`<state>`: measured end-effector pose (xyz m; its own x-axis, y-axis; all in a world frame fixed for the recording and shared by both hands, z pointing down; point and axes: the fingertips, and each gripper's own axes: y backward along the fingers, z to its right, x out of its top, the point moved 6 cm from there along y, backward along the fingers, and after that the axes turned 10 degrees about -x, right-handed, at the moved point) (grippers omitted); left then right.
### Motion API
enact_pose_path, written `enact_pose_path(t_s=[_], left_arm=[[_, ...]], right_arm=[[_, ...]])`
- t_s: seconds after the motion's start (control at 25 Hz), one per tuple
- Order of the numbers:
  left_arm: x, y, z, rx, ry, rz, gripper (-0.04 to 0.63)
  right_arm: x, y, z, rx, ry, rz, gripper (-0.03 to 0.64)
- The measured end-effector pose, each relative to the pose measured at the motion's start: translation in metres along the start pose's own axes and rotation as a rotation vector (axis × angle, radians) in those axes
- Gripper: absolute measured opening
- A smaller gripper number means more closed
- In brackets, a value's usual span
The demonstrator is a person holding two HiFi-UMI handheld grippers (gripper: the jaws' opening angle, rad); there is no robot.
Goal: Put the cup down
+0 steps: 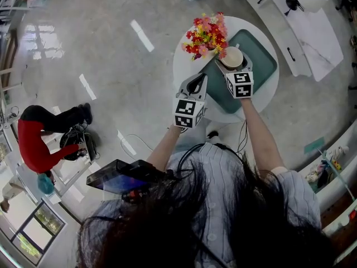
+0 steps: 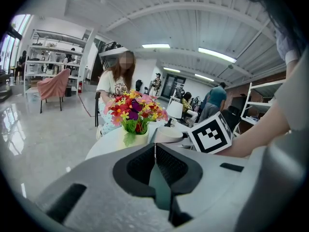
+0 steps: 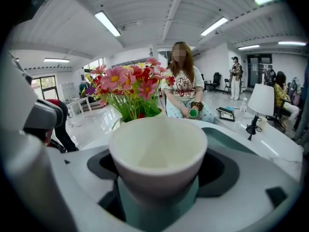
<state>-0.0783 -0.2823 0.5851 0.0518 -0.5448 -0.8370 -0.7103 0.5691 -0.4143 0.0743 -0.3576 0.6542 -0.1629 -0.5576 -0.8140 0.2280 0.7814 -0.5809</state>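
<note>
the cup (image 3: 158, 149) is clenched in the right gripper (image 1: 233, 66) over the upper-right tray (image 1: 268, 60), not yet released; the left gripper (image 1: 195, 85) is closed, empty.

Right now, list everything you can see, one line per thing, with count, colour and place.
cup: one, cream, gripped in the right tongs, over the tray
tray: one, teal green, on the round table
round table: one, white, in front of the person
flowers: one bunch, red, pink and yellow, in a pale vase on the table's far left side
lamp: one, white shade on a black stand, on another white table to the right
seated person: one, pale printed top, across the table
person in red: one, bent over on the floor at left
left tongs: one, grey, shut and empty, beside the cup
right tongs: one, grey, shut on the cup
</note>
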Motion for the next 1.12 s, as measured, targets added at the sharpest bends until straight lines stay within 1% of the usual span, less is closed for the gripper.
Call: enact_pose_path(t_s=[0.16, 0.32, 0.4, 0.6, 0.72, 0.8, 0.92, 1.12], left_arm=[[-0.002, 0.012, 0.000, 0.010, -0.005, 0.007, 0.020], [-0.003, 0.018, 0.000, 0.023, 0.002, 0.015, 0.020], [-0.003, 0.017, -0.002, 0.029, 0.002, 0.015, 0.020], [-0.003, 0.020, -0.005, 0.051, -0.010, 0.018, 0.020], [-0.002, 0.024, -0.007, 0.068, -0.007, 0.023, 0.020], [-0.003, 0.027, -0.008, 0.077, -0.006, 0.023, 0.020], [-0.006, 0.030, -0.011, 0.090, -0.005, 0.020, 0.020], [-0.008, 0.033, -0.013, 0.099, 0.006, 0.023, 0.020]], right_arm=[[-0.007, 0.010, -0.007, -0.005, 0.025, -0.027, 0.410], [-0.009, 0.011, -0.012, -0.002, 0.129, -0.072, 0.410], [-0.010, 0.007, -0.010, -0.001, 0.145, -0.097, 0.410], [-0.007, 0.006, -0.010, 0.019, 0.113, -0.151, 0.413], [-0.004, 0.006, -0.008, 0.009, 0.118, -0.158, 0.414], [-0.002, 0.008, -0.007, -0.002, 0.114, -0.150, 0.414], [0.003, 0.012, -0.005, -0.013, 0.077, -0.128, 0.414], [0.017, 0.027, -0.002, -0.022, 0.010, -0.059, 0.413]])
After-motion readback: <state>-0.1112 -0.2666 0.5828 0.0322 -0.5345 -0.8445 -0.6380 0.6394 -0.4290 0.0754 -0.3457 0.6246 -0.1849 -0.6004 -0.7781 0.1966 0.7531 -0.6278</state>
